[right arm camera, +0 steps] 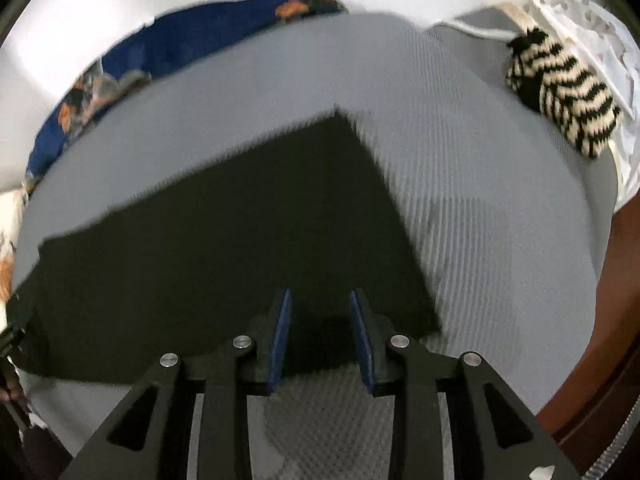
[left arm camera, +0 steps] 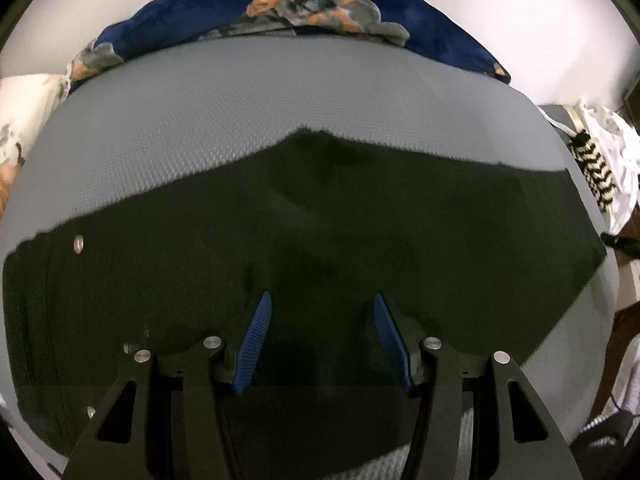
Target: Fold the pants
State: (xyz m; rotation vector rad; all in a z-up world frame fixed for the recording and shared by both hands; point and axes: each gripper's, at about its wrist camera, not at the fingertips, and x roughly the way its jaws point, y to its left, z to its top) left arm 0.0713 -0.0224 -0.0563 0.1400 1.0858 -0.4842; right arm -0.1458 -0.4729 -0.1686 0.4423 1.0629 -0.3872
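— Looking from the left wrist camera, where do the pants (left arm camera: pixel 320 216) lie?

— Spread flat across the grey textured mattress (left arm camera: pixel 248 96), dark from the left edge of view almost to the right. Their far edge rises to a low peak near the middle, then runs down to a squared corner at the right. A small metal button (left arm camera: pixel 78 244) shows near the left end.

— How much bare room is around them?

— A wide grey band lies beyond the far edge, up to a blue blanket (left arm camera: pixel 192 12) with orange and grey patches bunched against the white wall. At the right, past the mattress edge, sits a black-and-cream striped knit piece (left arm camera: pixel 596 168) on white cloth, well apart from the pants.

— And the left gripper (left arm camera: pixel 320 300)?

— It points forward low over the pants, its blue-padded fingers (left arm camera: pixel 256 336) spread apart with only dark cloth seen between them. Whether the tips touch the fabric, I cannot tell.

— What about the right side?

— The right wrist view is blurred. The right gripper (right arm camera: pixel 319 296) hangs over the near right corner of the pants (right arm camera: pixel 224 240), its fingers apart, narrower than the left pair. Bare grey mattress (right arm camera: pixel 480 200) stretches to its right as far as the striped knit piece (right arm camera: pixel 560 92), and more grey shows beneath the gripper's frame.
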